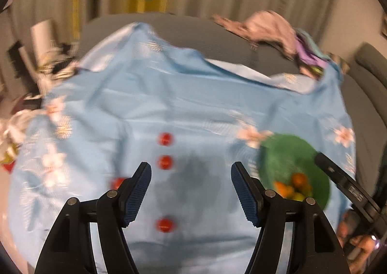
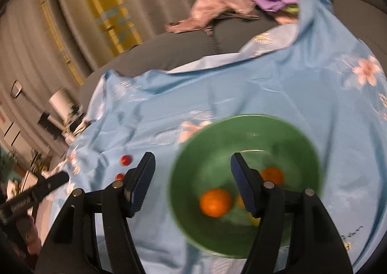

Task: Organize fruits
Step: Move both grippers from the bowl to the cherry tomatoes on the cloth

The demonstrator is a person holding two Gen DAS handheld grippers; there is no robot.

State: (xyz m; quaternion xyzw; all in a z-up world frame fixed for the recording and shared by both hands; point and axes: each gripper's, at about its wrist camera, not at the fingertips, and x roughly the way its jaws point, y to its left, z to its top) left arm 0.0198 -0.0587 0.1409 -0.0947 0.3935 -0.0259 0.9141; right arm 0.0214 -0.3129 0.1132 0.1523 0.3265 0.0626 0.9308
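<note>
1. A green bowl point(image 2: 246, 184) is seen resting on a blue flowered cloth point(image 1: 169, 95); whether the surface under the cloth is a table cannot be told. Orange fruits point(image 2: 215, 202) and something yellow already lie in the bowl.
2. Four small red fruits point(image 1: 165, 162) are seen loose on the cloth, well apart from the bowl on its left: three in a rough line and a fourth partly hidden behind a finger of the left claw point(image 1: 191, 191).
3. The left claw is spread wide with nothing in it, held above the cloth with the nearest red fruit low between its fingers.
4. The right claw point(image 2: 193, 184) is likewise spread and empty, held over the bowl's near rim.
5. The step in hand is judged to be the picking of a red fruit by the left claw.
6. The claw is best lowered until the fruit sits centred between the pads, then closed gently, since so small and round a fruit is likely to roll or be squashed.
7. Pinching the wrinkled cloth along with the fruit should be avoided, as the bowl could be dragged.
8. Both views are blurred, so fine contact cannot be judged.
</note>
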